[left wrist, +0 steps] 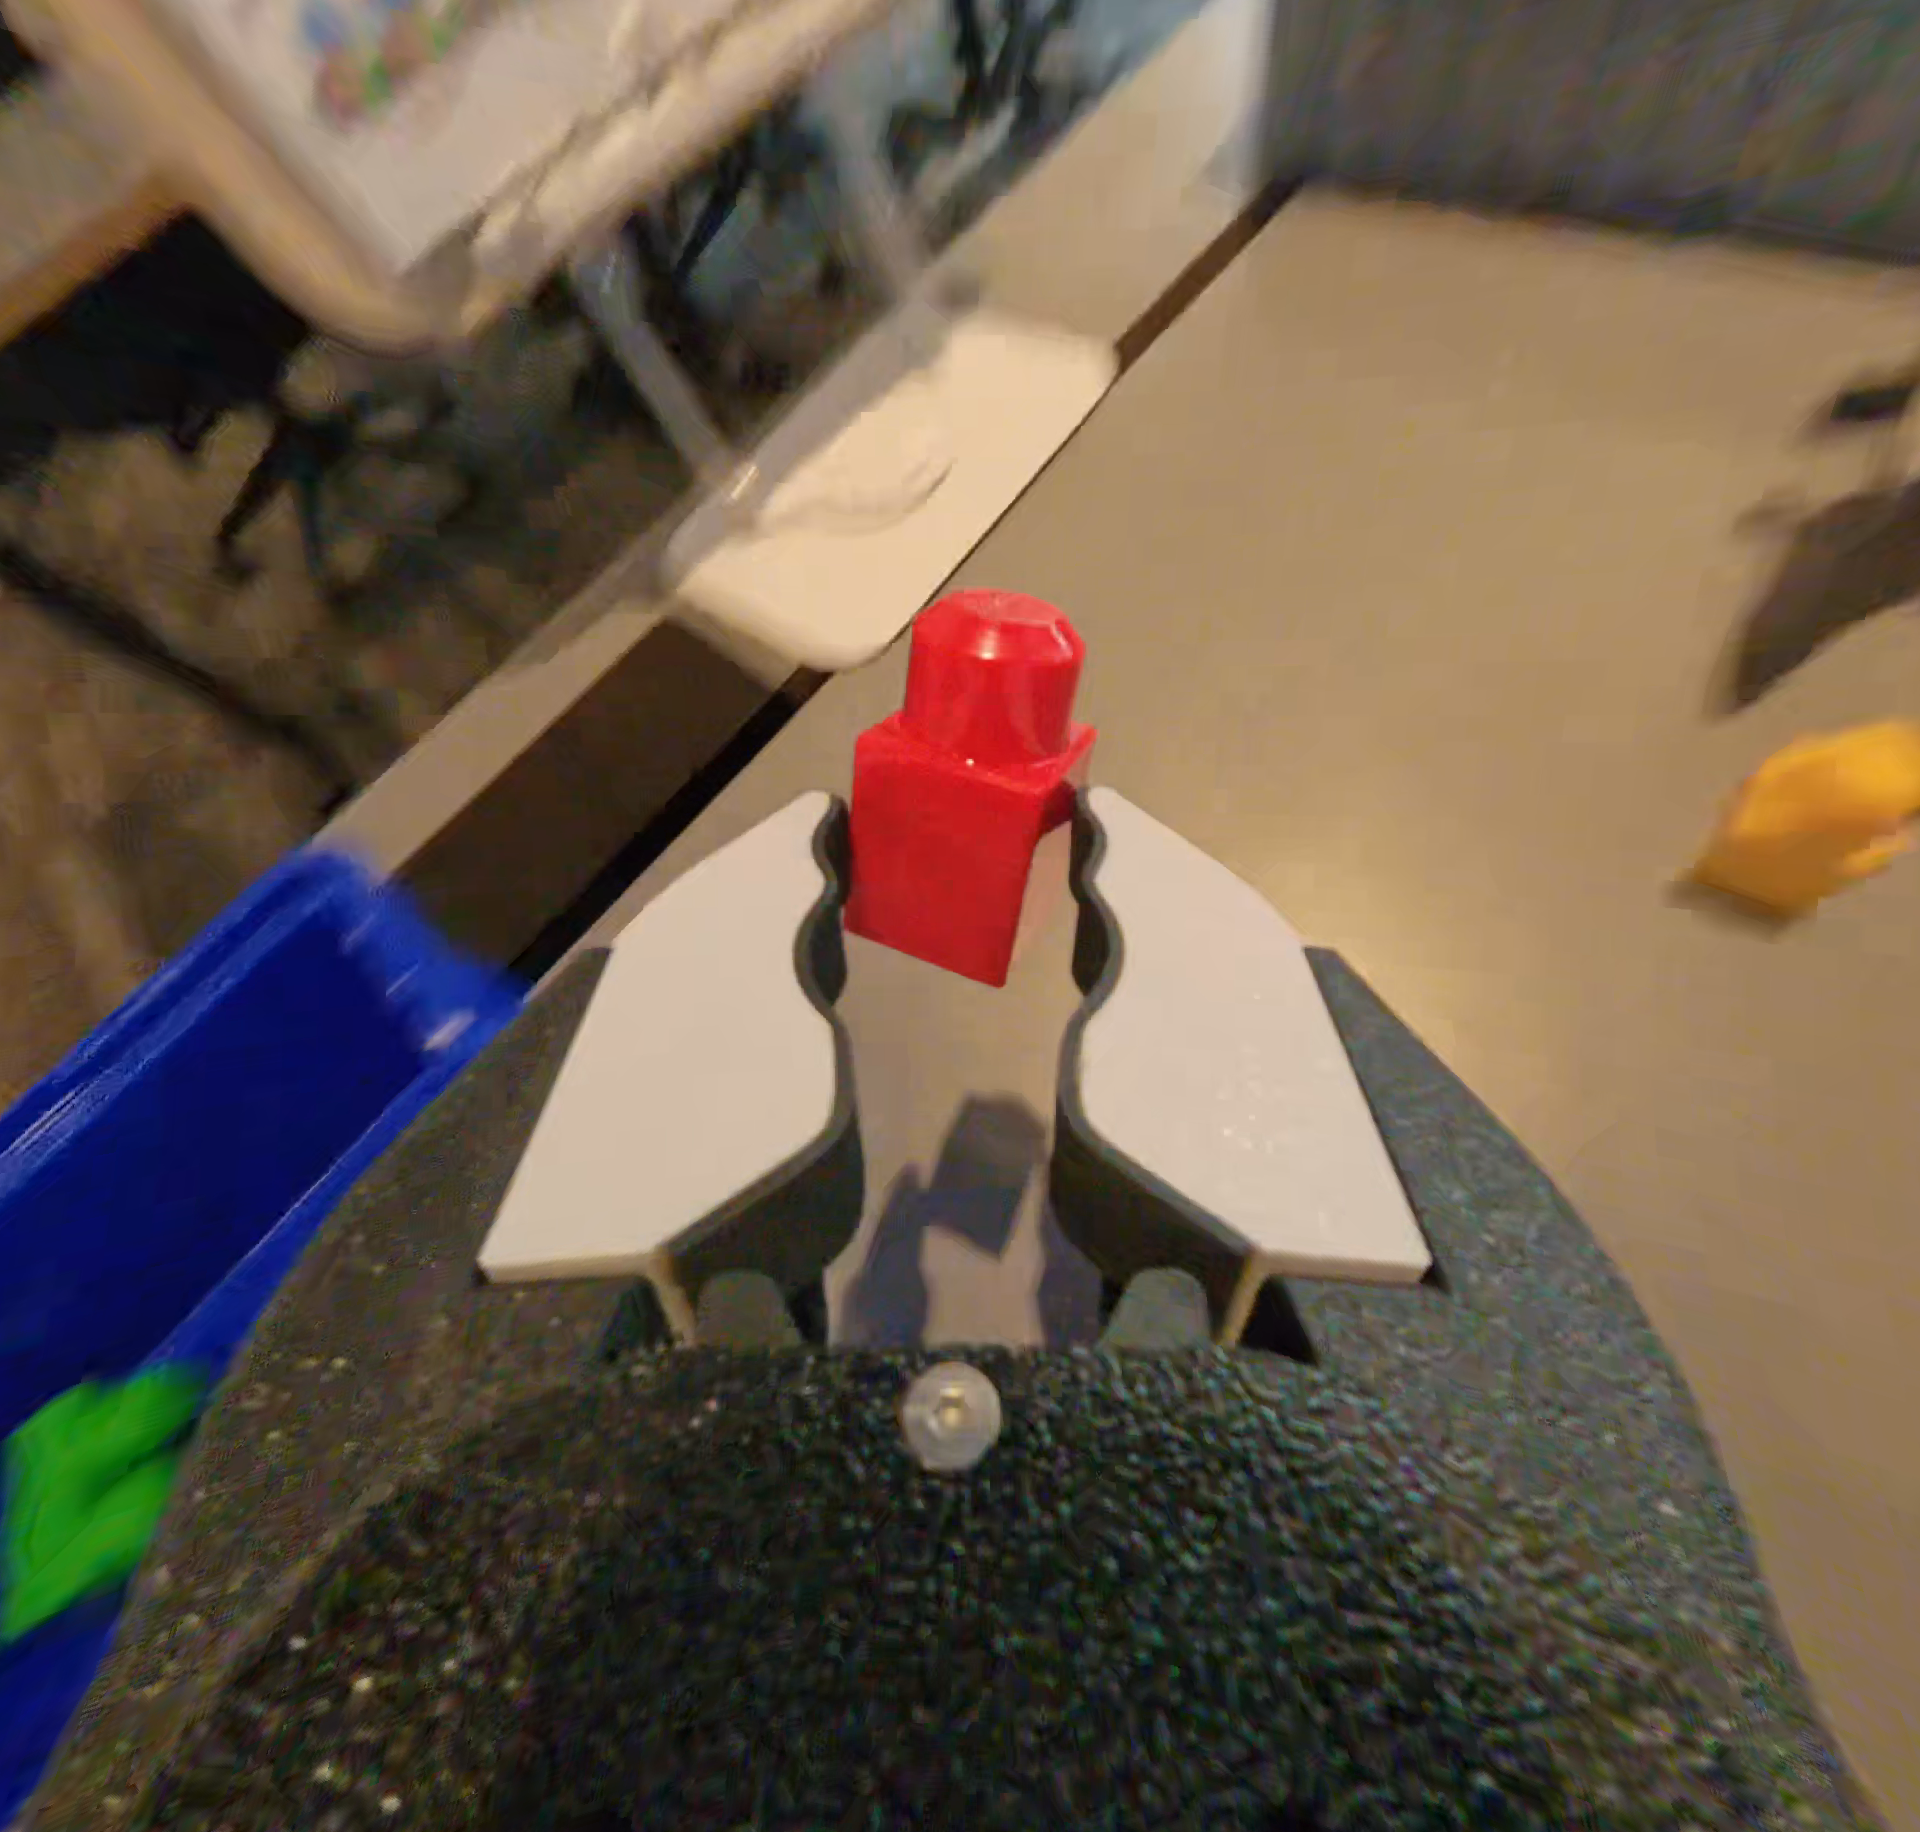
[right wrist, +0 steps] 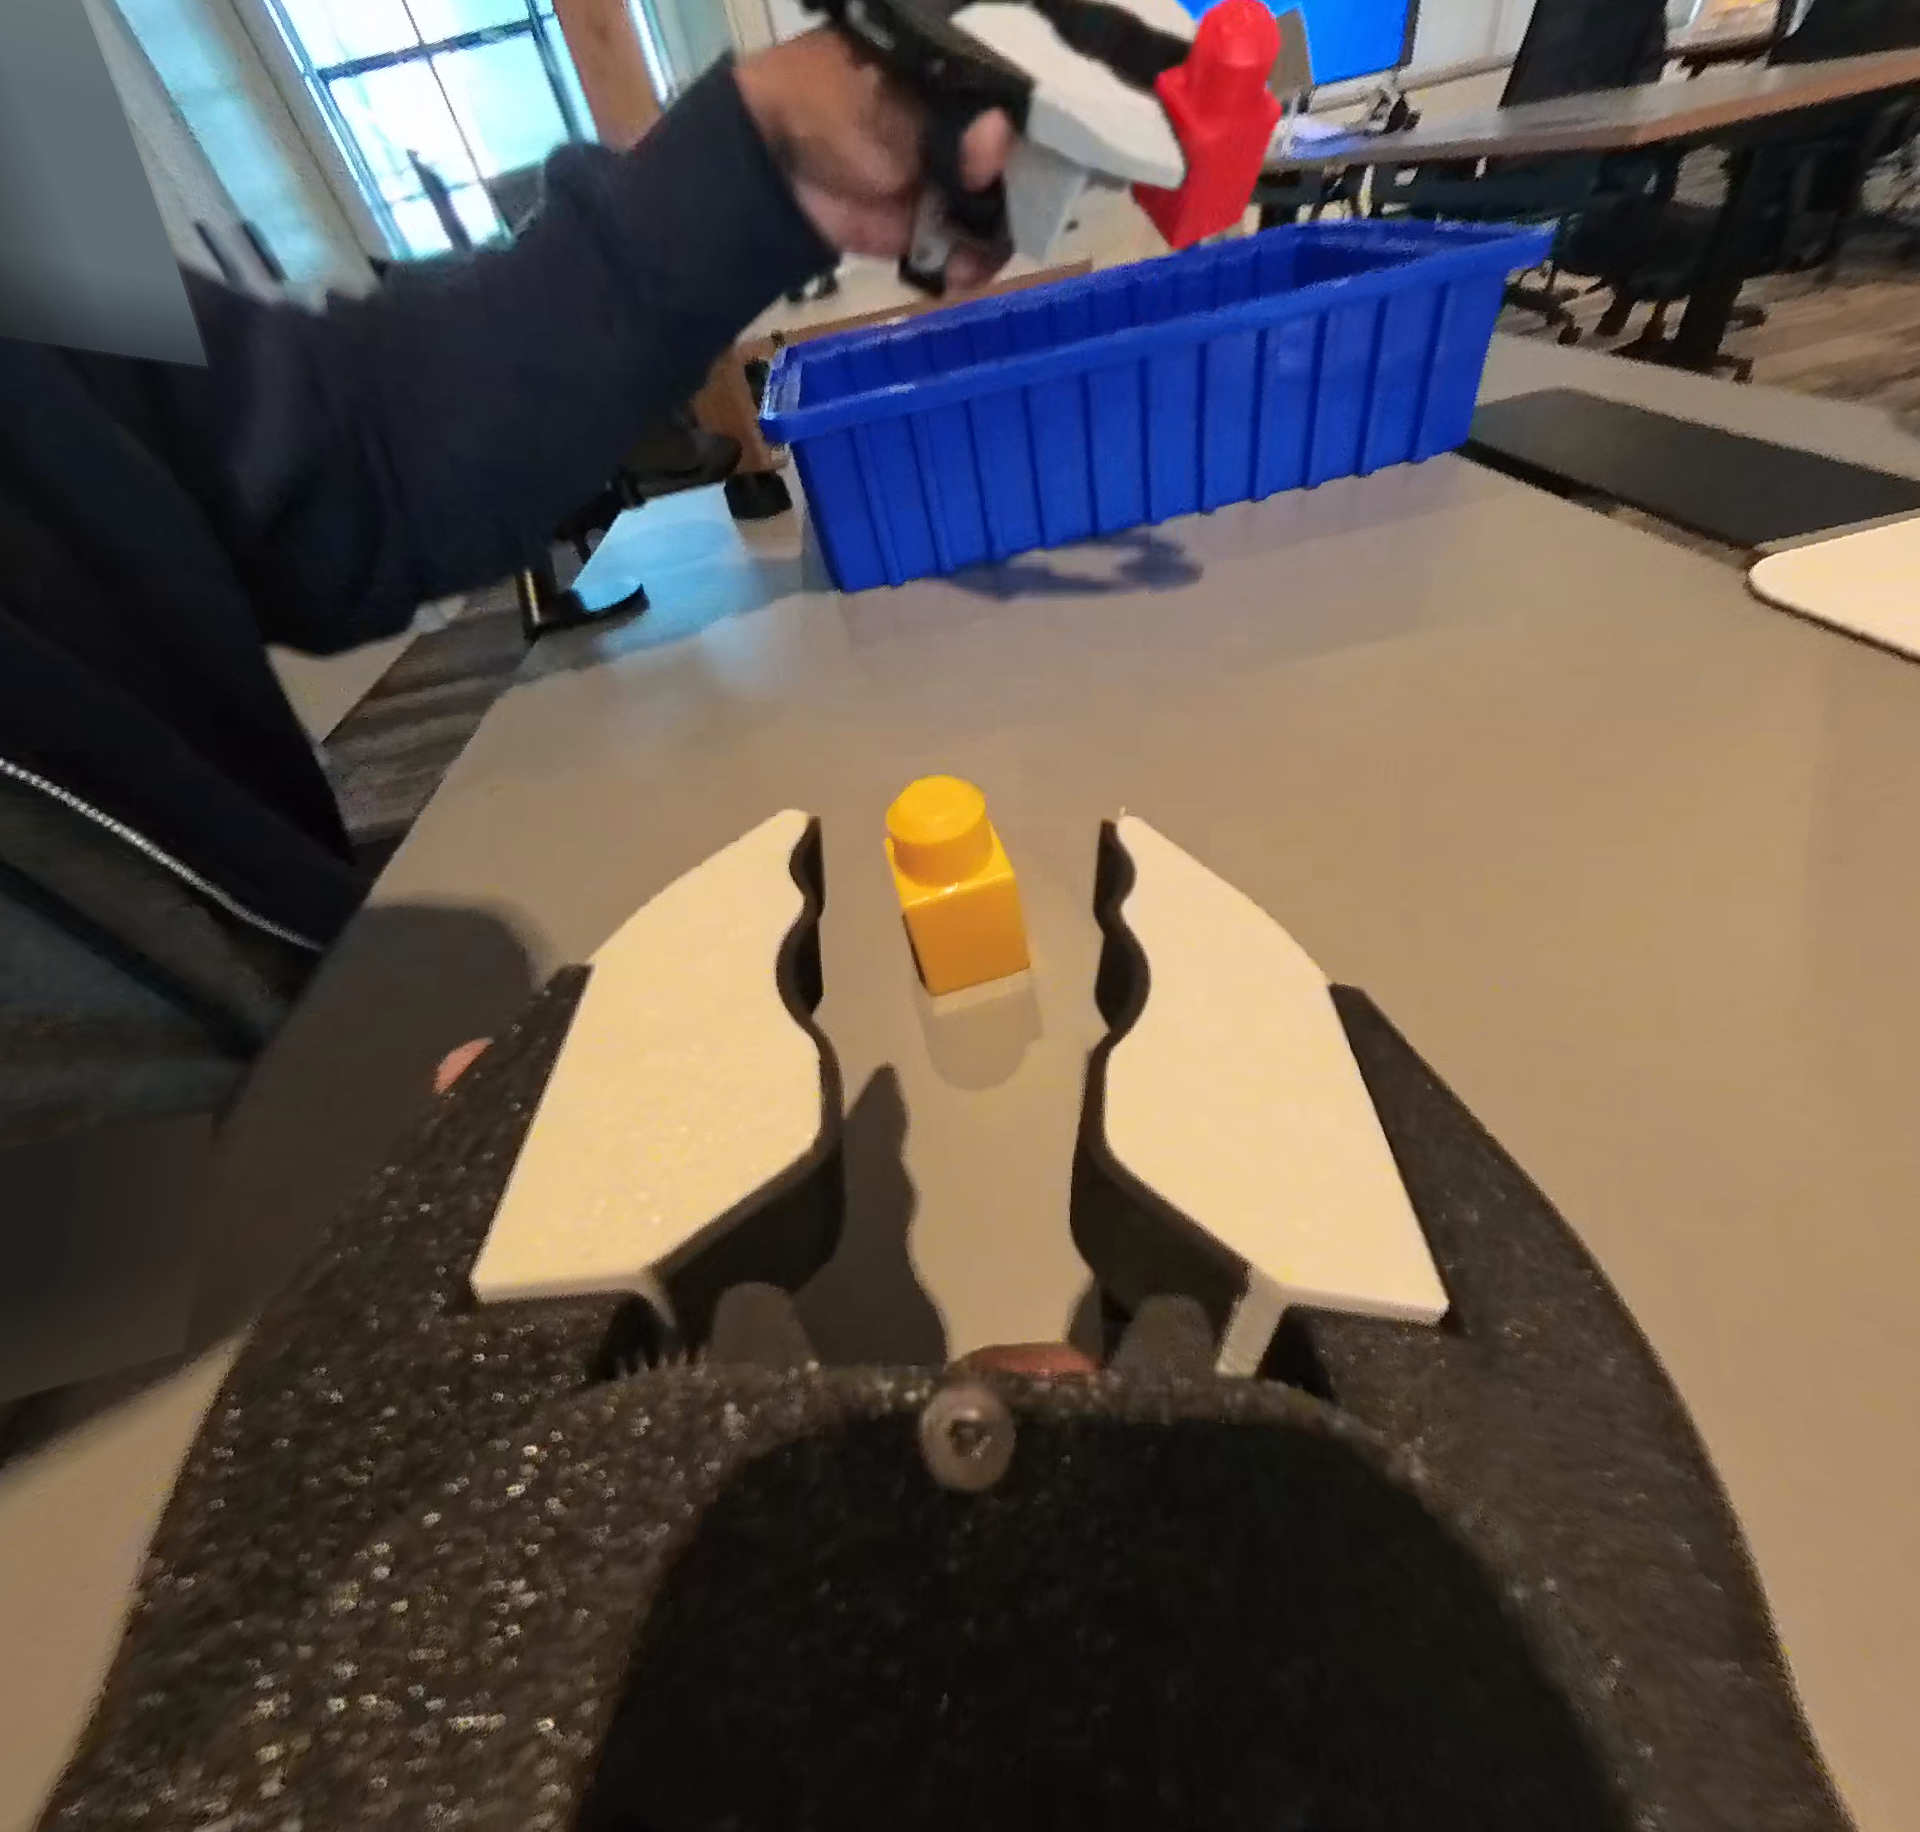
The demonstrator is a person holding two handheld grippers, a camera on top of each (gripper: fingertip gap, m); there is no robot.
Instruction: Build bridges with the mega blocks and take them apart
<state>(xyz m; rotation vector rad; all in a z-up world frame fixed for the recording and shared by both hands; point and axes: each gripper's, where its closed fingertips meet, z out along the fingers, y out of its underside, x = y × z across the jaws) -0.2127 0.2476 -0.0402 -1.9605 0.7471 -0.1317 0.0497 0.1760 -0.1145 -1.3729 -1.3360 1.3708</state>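
Left gripper (left wrist: 961, 826) first: your two grey fingers are clamped on a red single-stud plastic block (left wrist: 961, 826), pinching its square body on both sides, stud pointing to 12 o'clock and tilted slightly toward 1. The block is off the grey tabletop (left wrist: 1455, 639); its shadow shows on the surface between the finger bases. From the right wrist view you hold that gripper high at 12 o'clock, above the blue ribbed plastic bin (right wrist: 1132, 432), with the red block hanging over the bin's far side. Your dark-sleeved arm (right wrist: 499, 380) comes in from 9 o'clock.

Right gripper (right wrist: 961, 847): fingers apart, touching nothing. A yellow single-stud plastic block (right wrist: 961, 899) stands upright on the tabletop between the fingertips, with a gap on each side and a slightly wider one at 3 o'clock.

Outward: in the left wrist view the blue bin sits at 8 o'clock, heavily blurred, with something green (left wrist: 94, 1470) inside it; I cannot tell its shape. The yellow block shows blurred at 3 o'clock, well apart from the red one. A white flat pad (left wrist: 894, 494) lies at 12 o'clock on the table edge. A dark mat (right wrist: 1683, 478) lies at 2 o'clock beside the bin.
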